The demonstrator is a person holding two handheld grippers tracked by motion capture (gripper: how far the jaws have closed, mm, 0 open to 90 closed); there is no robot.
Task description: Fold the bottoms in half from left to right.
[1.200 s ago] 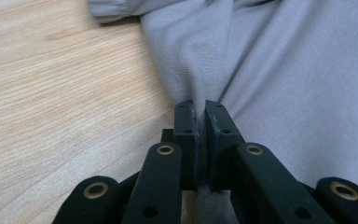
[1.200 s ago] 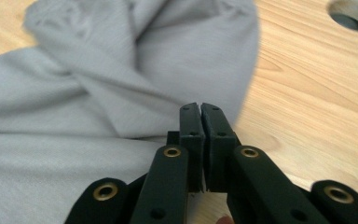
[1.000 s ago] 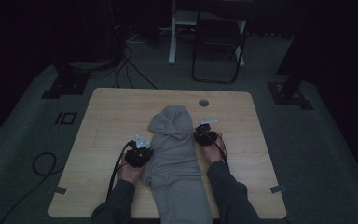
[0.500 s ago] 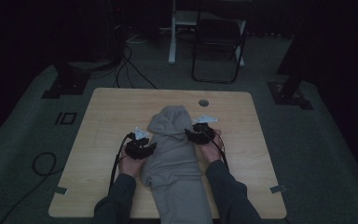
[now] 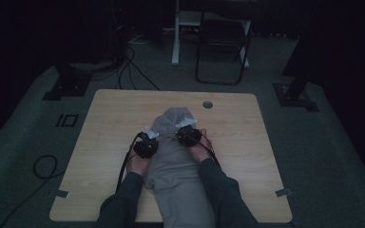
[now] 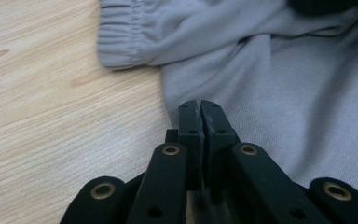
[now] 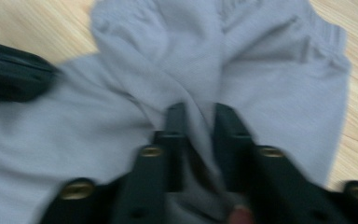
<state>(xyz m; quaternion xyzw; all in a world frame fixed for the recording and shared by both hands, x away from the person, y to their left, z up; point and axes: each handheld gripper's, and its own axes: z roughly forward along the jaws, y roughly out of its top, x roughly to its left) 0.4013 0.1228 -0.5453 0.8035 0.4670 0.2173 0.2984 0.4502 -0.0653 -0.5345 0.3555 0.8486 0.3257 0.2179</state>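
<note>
The pale rectangular wooden table (image 5: 114,142) with rounded corners carries everything, and places here are given from it. Down its middle, from the near edge up to just short of the small round grommet hole (image 5: 207,104) near its far edge, lies the grey knit garment (image 5: 176,166) with ribbed elastic cuffs (it looks like a hooded sweatshirt, bunched at the far end). Its near end hangs over the table's near edge between the person's dark-sleeved forearms. On the garment's left edge, about mid-table, sits the left gripper (image 5: 147,140), black with a pale plate on top; in its own view its jaws have just been closing and now stand pressed together with their tips over the cloth's border (image 6: 200,109), no fold showing between them, bare wood to the left and a ribbed cuff (image 6: 121,39) beyond. On the garment's right side, slightly farther up the table, is the right gripper (image 5: 185,133); its jaws have also just been closing, and its blurred view shows a ridge of grey cloth pinched between them (image 7: 200,119), with the table's wood at the picture's corners.
</note>
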